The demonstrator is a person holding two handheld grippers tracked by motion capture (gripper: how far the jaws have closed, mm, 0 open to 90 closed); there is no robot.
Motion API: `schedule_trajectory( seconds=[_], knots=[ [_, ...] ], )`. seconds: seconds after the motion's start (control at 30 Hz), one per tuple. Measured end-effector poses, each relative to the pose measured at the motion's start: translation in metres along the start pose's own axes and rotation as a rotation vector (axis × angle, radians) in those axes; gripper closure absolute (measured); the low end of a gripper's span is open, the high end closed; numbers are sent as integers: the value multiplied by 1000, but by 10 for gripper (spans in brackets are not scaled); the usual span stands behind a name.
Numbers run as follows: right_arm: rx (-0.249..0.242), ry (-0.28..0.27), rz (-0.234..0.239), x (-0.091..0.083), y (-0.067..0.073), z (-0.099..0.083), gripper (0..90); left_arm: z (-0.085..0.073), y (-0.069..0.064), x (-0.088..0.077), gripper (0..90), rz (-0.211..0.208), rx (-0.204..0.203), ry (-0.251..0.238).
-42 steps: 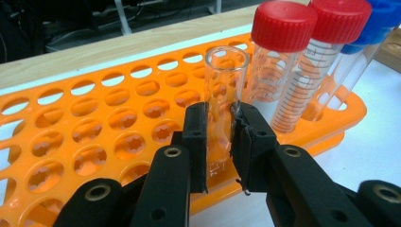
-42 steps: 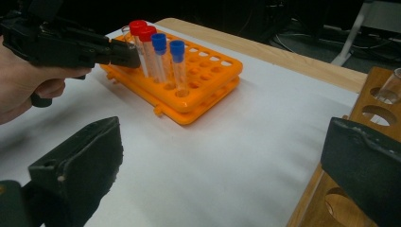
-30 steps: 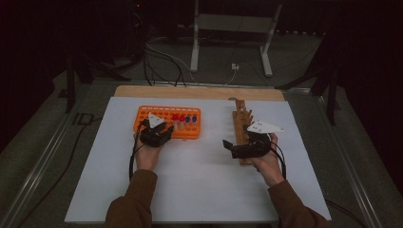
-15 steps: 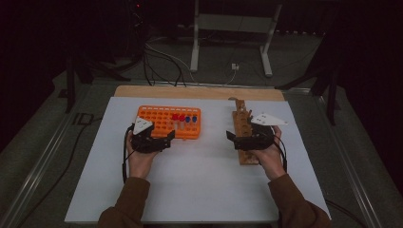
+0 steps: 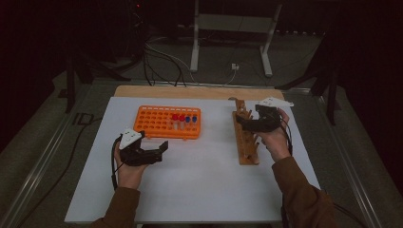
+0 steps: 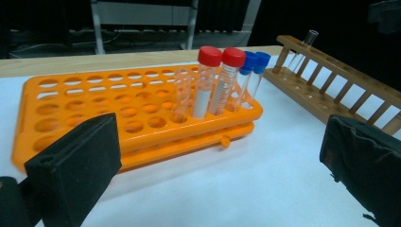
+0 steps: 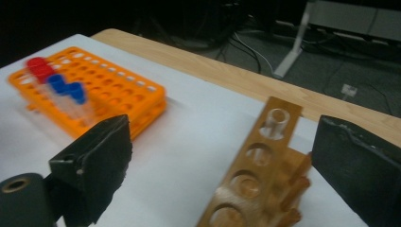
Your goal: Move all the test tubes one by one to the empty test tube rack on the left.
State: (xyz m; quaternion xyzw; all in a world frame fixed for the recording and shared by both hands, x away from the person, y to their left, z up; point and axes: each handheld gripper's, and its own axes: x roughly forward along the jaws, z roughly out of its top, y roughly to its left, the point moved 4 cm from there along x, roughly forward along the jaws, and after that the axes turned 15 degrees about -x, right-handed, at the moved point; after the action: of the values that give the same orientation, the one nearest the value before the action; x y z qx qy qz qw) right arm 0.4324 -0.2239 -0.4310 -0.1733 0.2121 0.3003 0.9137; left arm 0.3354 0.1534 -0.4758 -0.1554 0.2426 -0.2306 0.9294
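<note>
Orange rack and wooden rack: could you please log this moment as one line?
left gripper: open, empty, jaws just opened | right gripper: open, empty, above wooden rack | orange rack: capped tubes standing

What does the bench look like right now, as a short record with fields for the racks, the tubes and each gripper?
orange rack: on the white sheet, most holes unfilled
capped tubes: two red-capped tubes and two blue-capped tubes, upright at one end of the orange rack
uncapped tube: clear, in the orange rack beside the red-capped ones
wooden rack: right of the orange rack, one clear glass tube in its far end hole
left gripper: jaws just opened, nothing between them, in front of the orange rack
right gripper: jaws open, closing slightly, nothing held, over the wooden rack
</note>
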Motion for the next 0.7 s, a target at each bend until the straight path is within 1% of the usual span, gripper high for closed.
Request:
schedule_trajectory(
  seconds=[0.1,0.27,0.37,0.43,0.53,0.57,0.6,0.67,0.7],
  knots=[
    [18,10,-8,8,-8,0,118,-3,3,0,4,17,2,8],
    [27,32,-22,24,-17,-1,170,-4,2,1,4,20,-8,5],
    [36,54,-42,37,-23,-5,227,-6,0,2,4,28,4,11],
    [50,67,-46,45,-26,-8,284,-6,0,2,4,32,7,9],
    [72,77,-67,53,-32,-11,406,-3,2,0,4,33,-10,-9],
    [82,79,-64,55,-33,-11,447,-3,3,-1,5,34,-16,-13],
    [82,81,-62,57,-34,-12,482,-3,3,-2,5,34,-18,-14],
    [68,108,-75,62,-34,-14,527,-3,5,-2,5,37,-22,-17],
    [67,116,-74,65,-34,-15,556,-3,5,-2,5,38,-24,-17]
  ],
)
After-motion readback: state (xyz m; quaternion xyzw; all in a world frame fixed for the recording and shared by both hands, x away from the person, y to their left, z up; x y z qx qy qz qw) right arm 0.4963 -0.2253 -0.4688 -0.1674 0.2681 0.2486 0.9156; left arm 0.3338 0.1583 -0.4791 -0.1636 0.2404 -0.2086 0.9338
